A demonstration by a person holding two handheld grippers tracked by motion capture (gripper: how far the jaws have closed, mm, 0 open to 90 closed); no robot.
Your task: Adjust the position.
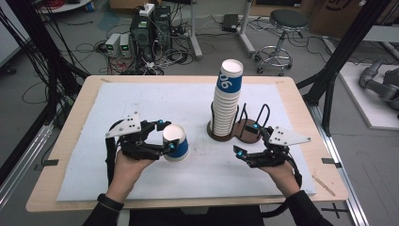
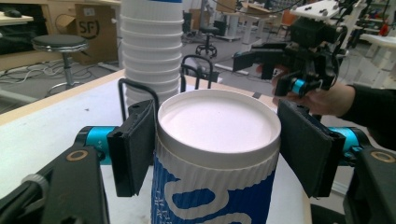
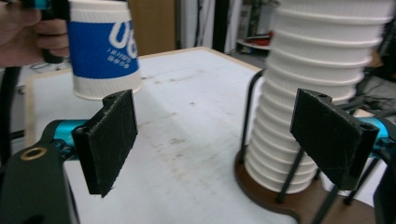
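Observation:
A blue-and-white paper cup [image 1: 176,146] stands upside down left of the table's middle, flat base up [image 2: 217,123]. My left gripper [image 1: 168,135] is shut on it, one pad on each side near the top. In the right gripper view this cup [image 3: 103,51] hangs far left; whether it touches the mat I cannot tell. A tall stack of inverted cups [image 1: 227,106] sits in a dark wire holder [image 1: 245,133]. My right gripper [image 1: 247,139] is open just right of the holder, its jaws wide with nothing between them, the stack [image 3: 317,93] close ahead.
A white mat [image 1: 141,101] covers the wooden table [image 1: 70,127]. The holder's second wire bay [image 1: 263,113] stands without cups. Beyond the far edge are computer boxes with cables [image 1: 150,28] and a stool [image 1: 284,21]. Black frame posts [image 1: 346,47] flank the table.

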